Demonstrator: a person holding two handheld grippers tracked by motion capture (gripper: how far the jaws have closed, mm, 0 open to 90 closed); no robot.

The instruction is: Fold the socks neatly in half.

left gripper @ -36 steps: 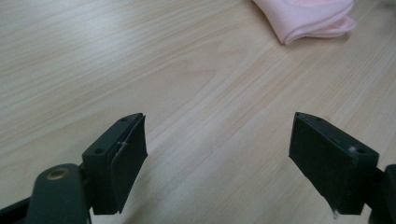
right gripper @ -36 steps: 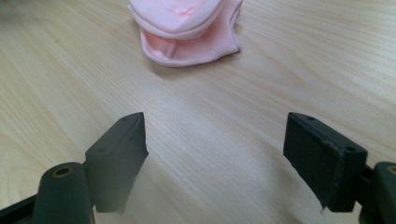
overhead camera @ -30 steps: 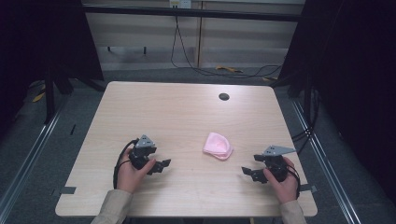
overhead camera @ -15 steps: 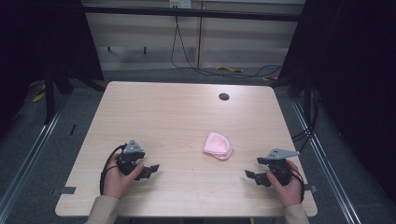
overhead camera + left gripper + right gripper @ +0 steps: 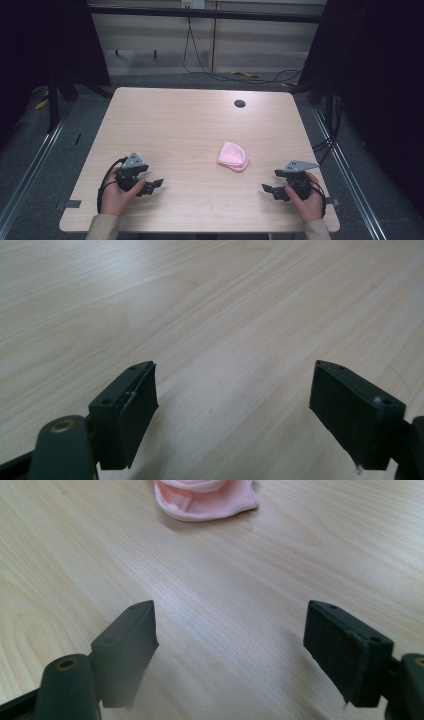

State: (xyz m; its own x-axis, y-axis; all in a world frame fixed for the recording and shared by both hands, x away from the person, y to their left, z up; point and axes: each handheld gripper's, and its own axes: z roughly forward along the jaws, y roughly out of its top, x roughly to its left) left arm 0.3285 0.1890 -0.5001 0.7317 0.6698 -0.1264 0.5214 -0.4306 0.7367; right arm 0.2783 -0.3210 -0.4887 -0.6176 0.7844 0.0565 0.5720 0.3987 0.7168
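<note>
A small folded pink cloth [image 5: 233, 156] lies on the light wooden table [image 5: 200, 125], right of centre. The same pink cloth [image 5: 205, 497] sits at the top of the right gripper view, well beyond the jaws. My left gripper [image 5: 152, 185] rests low near the front left of the table, held by a hand, its jaws wide apart over bare wood [image 5: 232, 405]. At the front right my right gripper [image 5: 270, 190] is also held low, open [image 5: 230, 645], pointing toward the cloth with nothing between its jaws.
A dark round grommet hole [image 5: 240, 103] sits near the table's far edge. Black curtains stand at both sides, and cables [image 5: 210, 70] run along the floor behind the table. Metal floor rails [image 5: 30, 165] flank the table.
Both grippers have drawn back toward the table's front edge, the left one also shifting further left. The pink cloth has not moved.
</note>
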